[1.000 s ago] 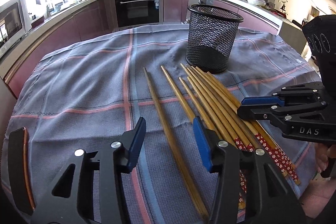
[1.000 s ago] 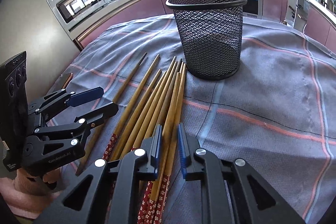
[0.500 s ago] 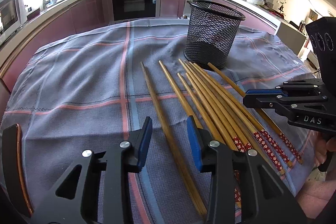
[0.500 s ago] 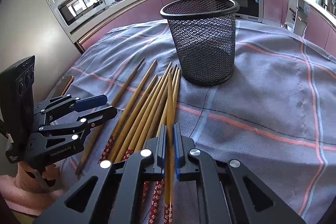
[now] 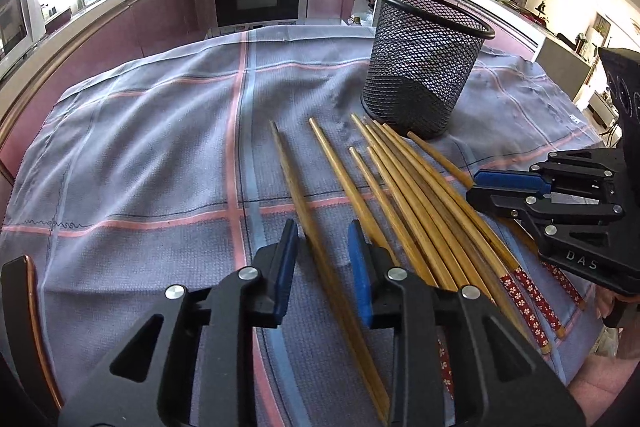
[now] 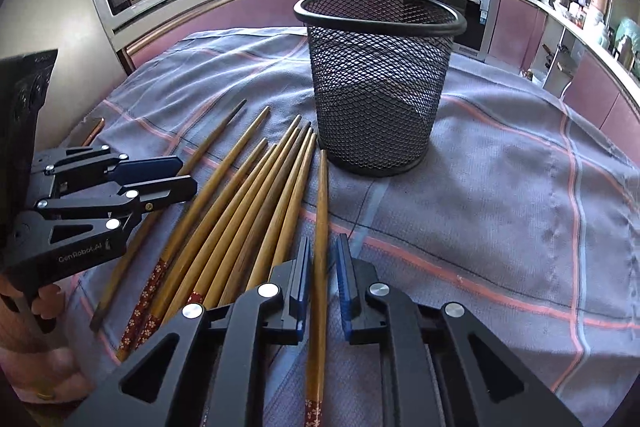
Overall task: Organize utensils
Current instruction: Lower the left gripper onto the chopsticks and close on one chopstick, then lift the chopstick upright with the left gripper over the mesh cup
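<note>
Several wooden chopsticks (image 5: 420, 211) (image 6: 240, 219) lie side by side on the checked cloth, tips toward a black mesh basket (image 5: 424, 67) (image 6: 380, 87). My left gripper (image 5: 323, 231) (image 6: 188, 173) straddles the leftmost chopstick (image 5: 292, 179). Its jaws are closing, with a gap still on each side of the stick. My right gripper (image 6: 324, 243) (image 5: 474, 187) has the rightmost chopstick (image 6: 322, 195) between its pads. Its jaws are opening and a thin gap shows on both sides. That stick lies apart from the others and points at the basket's foot.
The grey-blue cloth (image 5: 140, 147) (image 6: 520, 207) covers the whole table, with bare stretches left of the chopsticks and right of the basket. A dark flat object with a copper edge (image 5: 28, 291) lies at the table's near left. Kitchen counters and an oven stand behind.
The left jaws narrowed and came down around the leftmost chopstick. The right jaws shut on one chopstick, drew it aside from the bundle, then loosened around it.
</note>
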`<state>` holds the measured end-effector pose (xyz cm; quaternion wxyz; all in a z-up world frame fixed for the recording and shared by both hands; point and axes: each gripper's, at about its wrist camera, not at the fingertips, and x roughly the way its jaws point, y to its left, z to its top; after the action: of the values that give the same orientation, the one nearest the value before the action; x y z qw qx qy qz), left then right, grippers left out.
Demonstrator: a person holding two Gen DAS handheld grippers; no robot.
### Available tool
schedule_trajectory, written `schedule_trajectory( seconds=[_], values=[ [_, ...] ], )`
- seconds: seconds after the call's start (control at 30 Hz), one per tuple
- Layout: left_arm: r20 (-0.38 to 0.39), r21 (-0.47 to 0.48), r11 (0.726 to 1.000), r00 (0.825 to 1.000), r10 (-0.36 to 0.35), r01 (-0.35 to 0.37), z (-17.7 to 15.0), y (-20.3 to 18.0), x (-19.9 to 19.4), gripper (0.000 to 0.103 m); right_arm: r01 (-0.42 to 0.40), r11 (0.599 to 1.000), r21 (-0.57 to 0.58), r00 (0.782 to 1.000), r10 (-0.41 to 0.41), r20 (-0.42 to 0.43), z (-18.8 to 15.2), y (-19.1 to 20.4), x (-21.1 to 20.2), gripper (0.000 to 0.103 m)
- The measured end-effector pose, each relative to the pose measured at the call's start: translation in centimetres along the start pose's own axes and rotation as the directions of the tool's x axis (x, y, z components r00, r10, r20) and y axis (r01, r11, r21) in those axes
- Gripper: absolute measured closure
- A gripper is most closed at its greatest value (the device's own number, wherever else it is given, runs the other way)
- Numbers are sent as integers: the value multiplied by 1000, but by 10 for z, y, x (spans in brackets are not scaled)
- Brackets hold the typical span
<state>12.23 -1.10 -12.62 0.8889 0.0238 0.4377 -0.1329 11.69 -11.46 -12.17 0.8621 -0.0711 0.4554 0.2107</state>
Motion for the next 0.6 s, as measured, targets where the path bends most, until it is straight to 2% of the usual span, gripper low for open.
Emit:
schedule_trajectory(
  seconds=[0.03,0.07,0.13,0.43,0.6],
  values=[
    [-1,3,1000,1000,5,-5,1,-1,1,78,3,1000,-8,1000,-3,1,0,1,0,92],
    [0,2,1000,1000,11,-11,1,-1,2,82,-1,1000,-6,1000,1,0,1,0,0,97],
    [0,-15,1000,1000,19,-19,2,0,3,91,-13,1000,3,1000,13,2,1,-2,-1,97],
    [20,-66,998,1000,12,-10,2,3,-4,95,-54,998,8,996,54,71,-2,-9,-26,97],
    [56,-86,996,998,-34,39,5,10,-22,95,-84,996,-8,988,85,130,-2,-10,-50,97]
  ],
)
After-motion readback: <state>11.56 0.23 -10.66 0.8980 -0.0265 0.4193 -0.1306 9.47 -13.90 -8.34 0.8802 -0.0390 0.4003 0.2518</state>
